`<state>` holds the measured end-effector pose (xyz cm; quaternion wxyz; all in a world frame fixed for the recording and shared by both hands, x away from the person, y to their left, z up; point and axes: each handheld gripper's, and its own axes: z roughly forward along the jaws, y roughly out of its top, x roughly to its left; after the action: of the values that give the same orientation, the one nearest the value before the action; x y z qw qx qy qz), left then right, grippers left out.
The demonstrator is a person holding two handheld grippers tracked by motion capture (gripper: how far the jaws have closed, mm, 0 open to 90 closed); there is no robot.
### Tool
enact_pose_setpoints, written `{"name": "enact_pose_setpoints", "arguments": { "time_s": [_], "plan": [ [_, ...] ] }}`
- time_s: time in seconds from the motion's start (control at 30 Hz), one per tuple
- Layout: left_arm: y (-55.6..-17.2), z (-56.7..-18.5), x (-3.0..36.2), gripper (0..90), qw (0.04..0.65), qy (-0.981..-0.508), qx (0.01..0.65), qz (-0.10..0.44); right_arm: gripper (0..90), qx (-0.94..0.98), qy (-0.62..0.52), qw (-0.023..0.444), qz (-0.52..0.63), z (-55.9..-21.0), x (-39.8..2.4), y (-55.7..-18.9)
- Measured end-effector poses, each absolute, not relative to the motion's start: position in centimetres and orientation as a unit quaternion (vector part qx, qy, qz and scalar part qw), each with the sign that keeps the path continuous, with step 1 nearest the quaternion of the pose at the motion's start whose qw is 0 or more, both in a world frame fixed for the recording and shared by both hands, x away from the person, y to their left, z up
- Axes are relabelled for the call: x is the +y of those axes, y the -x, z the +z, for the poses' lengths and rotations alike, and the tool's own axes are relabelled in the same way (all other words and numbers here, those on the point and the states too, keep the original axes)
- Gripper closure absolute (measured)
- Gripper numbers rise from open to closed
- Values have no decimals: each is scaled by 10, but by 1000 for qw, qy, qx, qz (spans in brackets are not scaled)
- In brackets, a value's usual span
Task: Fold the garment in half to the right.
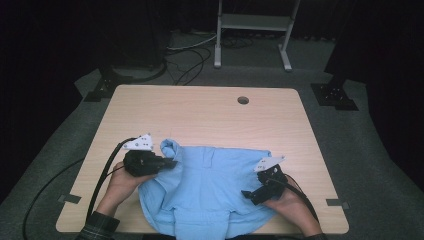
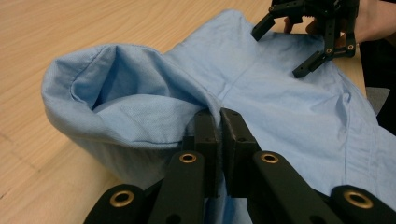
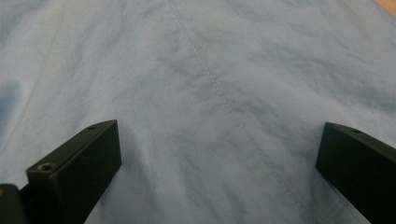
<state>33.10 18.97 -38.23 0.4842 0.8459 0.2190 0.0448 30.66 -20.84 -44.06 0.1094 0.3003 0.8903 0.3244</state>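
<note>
Your left tool (image 2: pixel 219 122) is clamped on a fold of the light blue shirt (image 1: pixel 210 185), which lies at the counter's (image 1: pixel 210 110) near edge. Your right tool (image 1: pixel 256 194) rests on it, jaws apart.

Light blue shirt (image 1: pixel 210 185) of matt woven cloth, stitched seams and soft creases as I see them, surface (image 1: pixel 210 110) of pale smooth wood-grain laminate, my left gripper (image 2: pixel 219 126) in matt black plastic with brass-coloured rivets, floor (image 1: pixel 350 130) of rough grey carpet.
</note>
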Motion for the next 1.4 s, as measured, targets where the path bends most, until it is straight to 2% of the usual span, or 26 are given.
{"name": "enact_pose_setpoints", "arguments": {
  "time_s": [0.77, 1.4],
  "plan": [
    [-349, -371, 147, 863, 482, -856, 183, 40, 0, 892, -303, 108, 316, -439, -177, -318],
    [-359, -361, 126, 863, 492, -854, 165, 39, 0, 887, -321, 114, 312, -439, -148, -321]
  ]
}}
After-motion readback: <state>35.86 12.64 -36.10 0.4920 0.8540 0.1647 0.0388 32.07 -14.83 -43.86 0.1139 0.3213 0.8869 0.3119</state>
